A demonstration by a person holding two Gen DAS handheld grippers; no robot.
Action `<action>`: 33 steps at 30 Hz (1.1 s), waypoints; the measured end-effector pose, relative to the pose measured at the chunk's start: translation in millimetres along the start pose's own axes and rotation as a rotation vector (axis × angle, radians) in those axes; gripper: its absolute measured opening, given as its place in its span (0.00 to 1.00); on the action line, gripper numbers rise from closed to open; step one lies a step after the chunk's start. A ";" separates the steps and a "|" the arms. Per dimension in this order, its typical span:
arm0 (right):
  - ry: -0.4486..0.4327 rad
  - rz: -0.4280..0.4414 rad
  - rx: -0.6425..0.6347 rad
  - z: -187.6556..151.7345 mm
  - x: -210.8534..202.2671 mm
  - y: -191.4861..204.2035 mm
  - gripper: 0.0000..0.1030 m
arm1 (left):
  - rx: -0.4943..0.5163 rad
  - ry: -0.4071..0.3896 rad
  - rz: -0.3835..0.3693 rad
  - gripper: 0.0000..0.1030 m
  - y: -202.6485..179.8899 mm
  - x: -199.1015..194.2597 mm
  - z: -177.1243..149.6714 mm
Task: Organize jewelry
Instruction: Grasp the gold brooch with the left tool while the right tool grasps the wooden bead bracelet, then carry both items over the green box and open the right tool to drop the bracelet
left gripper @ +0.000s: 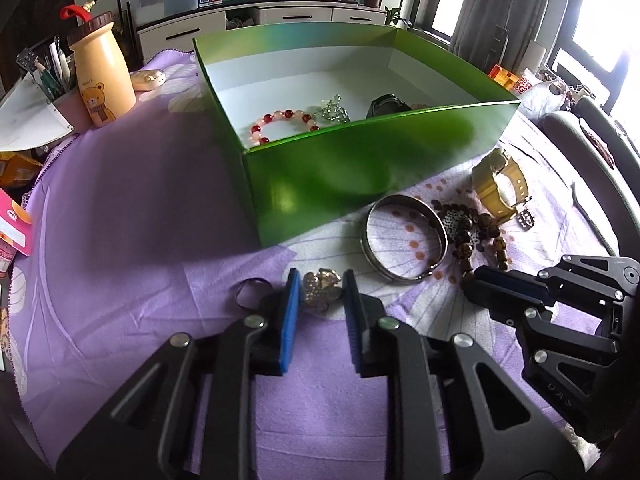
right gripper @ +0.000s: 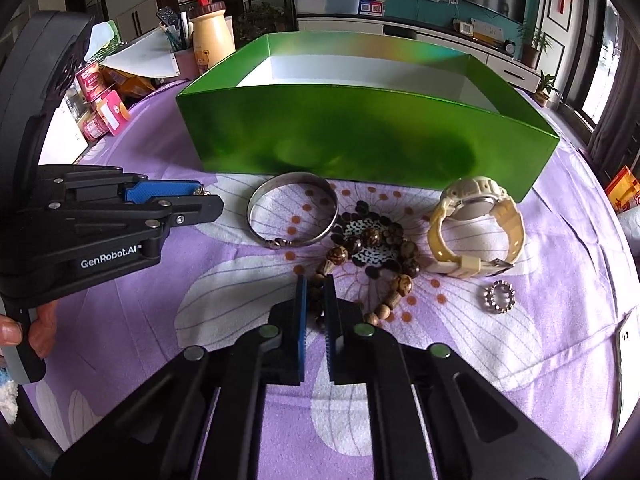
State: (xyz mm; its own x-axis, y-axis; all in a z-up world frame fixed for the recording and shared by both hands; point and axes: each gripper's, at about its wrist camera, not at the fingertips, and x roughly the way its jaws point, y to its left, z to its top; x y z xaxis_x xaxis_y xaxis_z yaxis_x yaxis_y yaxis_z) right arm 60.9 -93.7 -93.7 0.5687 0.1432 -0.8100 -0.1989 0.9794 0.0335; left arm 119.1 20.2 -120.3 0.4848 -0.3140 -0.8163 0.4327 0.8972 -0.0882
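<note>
Left gripper clamps a gold, sparkly brooch with knobbly clusters.

The left gripper has white letters on its black side that say "GenRobot.AI". The black arm of the right gripper has the faint letters "D A S" on it. A packet by the far right edge of the table shows big white letters, but they are cut off.
</note>
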 end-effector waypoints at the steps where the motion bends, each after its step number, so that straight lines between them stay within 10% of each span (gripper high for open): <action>1: 0.004 0.008 0.021 -0.1 -0.8 -2.7 0.07 | -0.003 0.001 0.000 0.20 0.1 -0.5 -0.4; 33: -0.247 0.166 0.243 26.5 -105.4 -52.3 0.07 | -0.066 -0.082 -0.125 0.20 -1.0 -74.1 20.9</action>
State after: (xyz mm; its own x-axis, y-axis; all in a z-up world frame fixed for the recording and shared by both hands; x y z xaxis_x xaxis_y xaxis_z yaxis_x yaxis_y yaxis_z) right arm 32.5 -156.3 5.4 0.7260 0.3035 -0.6171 -0.1264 0.9409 0.3141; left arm 98.6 36.0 -47.9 0.4918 -0.4467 -0.7474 0.4440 0.8671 -0.2260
